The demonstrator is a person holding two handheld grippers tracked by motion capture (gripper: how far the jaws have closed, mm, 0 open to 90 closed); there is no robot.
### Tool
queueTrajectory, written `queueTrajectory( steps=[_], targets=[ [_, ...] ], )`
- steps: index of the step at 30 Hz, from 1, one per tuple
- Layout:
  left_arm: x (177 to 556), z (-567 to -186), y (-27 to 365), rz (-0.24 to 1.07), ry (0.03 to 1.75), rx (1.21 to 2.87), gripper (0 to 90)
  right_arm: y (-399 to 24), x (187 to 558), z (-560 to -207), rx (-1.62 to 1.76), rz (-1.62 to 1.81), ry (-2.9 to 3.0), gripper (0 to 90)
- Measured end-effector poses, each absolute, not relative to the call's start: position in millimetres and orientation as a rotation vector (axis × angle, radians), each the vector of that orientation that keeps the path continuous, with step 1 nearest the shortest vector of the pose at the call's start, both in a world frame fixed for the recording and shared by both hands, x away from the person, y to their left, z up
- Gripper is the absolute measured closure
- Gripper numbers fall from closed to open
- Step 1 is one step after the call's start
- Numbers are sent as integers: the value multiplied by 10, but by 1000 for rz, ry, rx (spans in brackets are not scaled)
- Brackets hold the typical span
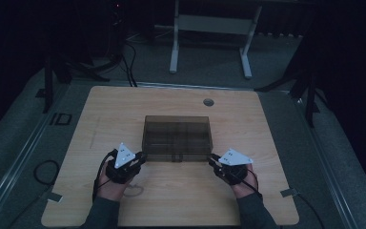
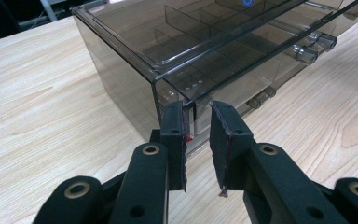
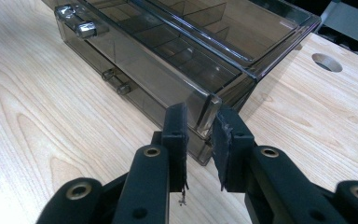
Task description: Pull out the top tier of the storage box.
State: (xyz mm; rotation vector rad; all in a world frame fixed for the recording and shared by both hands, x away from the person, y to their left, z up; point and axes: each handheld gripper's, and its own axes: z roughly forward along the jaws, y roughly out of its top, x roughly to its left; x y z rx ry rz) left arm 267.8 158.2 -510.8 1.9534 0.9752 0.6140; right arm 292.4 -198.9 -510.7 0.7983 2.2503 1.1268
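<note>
A: Where is the drawer box (image 1: 177,137) sitting?

B: Near the middle of the wooden bench (image 1: 100,119), flat on its base. It is a smoky, see-through plastic box with dividers visible through the lid.

A: Which way does it run?

B: In the high view its long axis lies across the bench, left to right. The front face with the small clear knobs (image 3: 86,29) points toward the person's side. The back faces the round cable hole (image 1: 208,102) at the far edge of the bench.

A: And the left hand-held gripper (image 2: 197,125)?

B: It sits at the box's near left corner. In the left gripper view the corner edge stands between the two jaws, which are drawn in narrow around it. One pad (image 2: 181,122) lies against the wall. A slim gap shows beside the other pad, so I cannot tell if that one presses.

A: The right hand-held gripper (image 3: 200,126)?

B: It is at the near right corner. In the right gripper view the upright corner edge stands between the jaws, and they are pinched close on it. The jaws point along the bench toward the box, not down.

A: The hands?

B: Both come in from the near edge, one on each side of the box, well apart.
</note>
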Motion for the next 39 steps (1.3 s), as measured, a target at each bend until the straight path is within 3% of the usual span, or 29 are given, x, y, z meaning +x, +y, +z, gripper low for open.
queueTrajectory(
  steps=[39],
  targets=[
    [2497, -5069, 1564, 625, 985, 1939, 764, -2016, 2776, -5083, 775, 1142, 2259, 758]
  ],
)
